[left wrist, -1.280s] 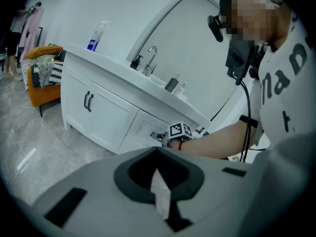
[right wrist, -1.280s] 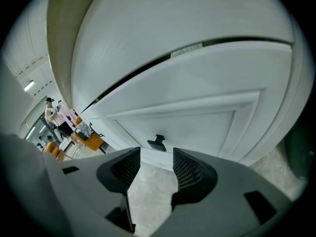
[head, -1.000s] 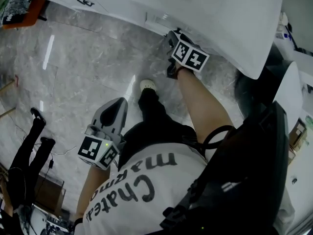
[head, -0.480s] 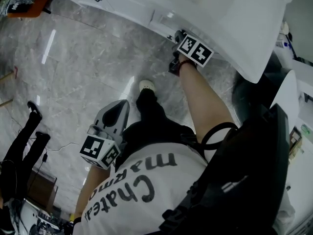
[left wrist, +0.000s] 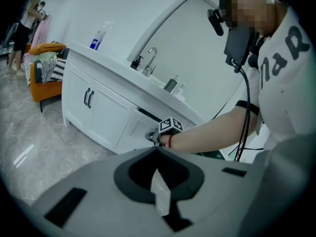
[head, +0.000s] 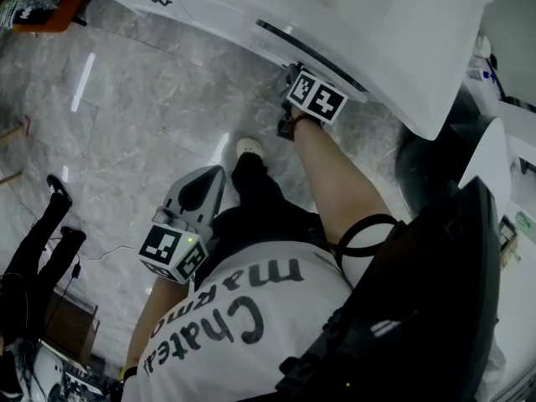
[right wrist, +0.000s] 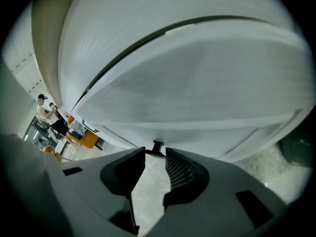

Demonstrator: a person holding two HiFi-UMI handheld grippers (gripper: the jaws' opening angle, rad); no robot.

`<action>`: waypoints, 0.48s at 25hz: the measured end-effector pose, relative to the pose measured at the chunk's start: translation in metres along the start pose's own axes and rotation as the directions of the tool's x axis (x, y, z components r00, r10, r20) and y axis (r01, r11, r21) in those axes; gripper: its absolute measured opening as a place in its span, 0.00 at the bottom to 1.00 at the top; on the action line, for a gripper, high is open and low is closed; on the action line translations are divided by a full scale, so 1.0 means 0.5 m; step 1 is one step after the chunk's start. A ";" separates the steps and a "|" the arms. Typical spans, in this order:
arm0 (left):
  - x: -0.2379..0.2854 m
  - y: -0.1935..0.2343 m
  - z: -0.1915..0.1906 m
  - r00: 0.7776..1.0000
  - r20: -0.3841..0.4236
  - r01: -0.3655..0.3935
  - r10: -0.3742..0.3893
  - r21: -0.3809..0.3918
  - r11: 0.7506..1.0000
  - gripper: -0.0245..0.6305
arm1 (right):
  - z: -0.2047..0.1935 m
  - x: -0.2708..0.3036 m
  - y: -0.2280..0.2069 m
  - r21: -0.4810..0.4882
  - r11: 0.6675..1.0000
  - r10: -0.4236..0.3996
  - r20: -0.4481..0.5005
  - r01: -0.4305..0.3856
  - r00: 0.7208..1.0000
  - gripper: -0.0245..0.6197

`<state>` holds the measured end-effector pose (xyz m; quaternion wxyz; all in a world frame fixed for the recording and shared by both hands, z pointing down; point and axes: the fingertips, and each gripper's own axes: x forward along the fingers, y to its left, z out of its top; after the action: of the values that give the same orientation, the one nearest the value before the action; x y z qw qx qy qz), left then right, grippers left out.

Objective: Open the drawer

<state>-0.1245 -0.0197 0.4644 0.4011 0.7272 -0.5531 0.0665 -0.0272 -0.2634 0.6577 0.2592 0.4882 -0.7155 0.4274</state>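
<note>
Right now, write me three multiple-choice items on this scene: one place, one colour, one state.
1. Where is the right gripper? A at the drawer; B over the sink; C beside the orange chair.
2. The cabinet door handles are: A gold; B black; C white.
3. The drawer is: A removed; B shut flush; C slightly ajar.
Key: 1A, its fingers are closing with the drawer handle between them; 2B, they look black; 3C, a dark gap runs along its top edge.

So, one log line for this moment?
right tongs: closing, drawer handle between tips | drawer: ajar, dark gap above front | left tongs: shut, empty
</note>
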 end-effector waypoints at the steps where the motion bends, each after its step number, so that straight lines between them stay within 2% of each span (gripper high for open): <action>1: 0.000 0.001 0.003 1.000 0.002 0.001 -0.001 0.002 1.000 0.04 | -0.003 -0.002 0.002 0.003 1.000 0.002 -0.001 -0.002 1.000 0.25; 6: 0.006 0.003 0.011 1.000 0.005 0.000 0.000 0.009 1.000 0.04 | -0.012 -0.004 0.007 -0.024 1.000 0.016 -0.024 -0.017 1.000 0.25; 12: 0.012 0.004 0.015 1.000 0.002 -0.014 0.014 0.001 1.000 0.04 | -0.022 -0.012 0.009 -0.032 0.999 -0.010 -0.039 0.009 0.999 0.24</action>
<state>-0.1264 -0.0290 0.4635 0.3997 0.7237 -0.5583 0.0690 -0.0292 -0.2501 0.6569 0.2828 0.4788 -0.7146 0.4243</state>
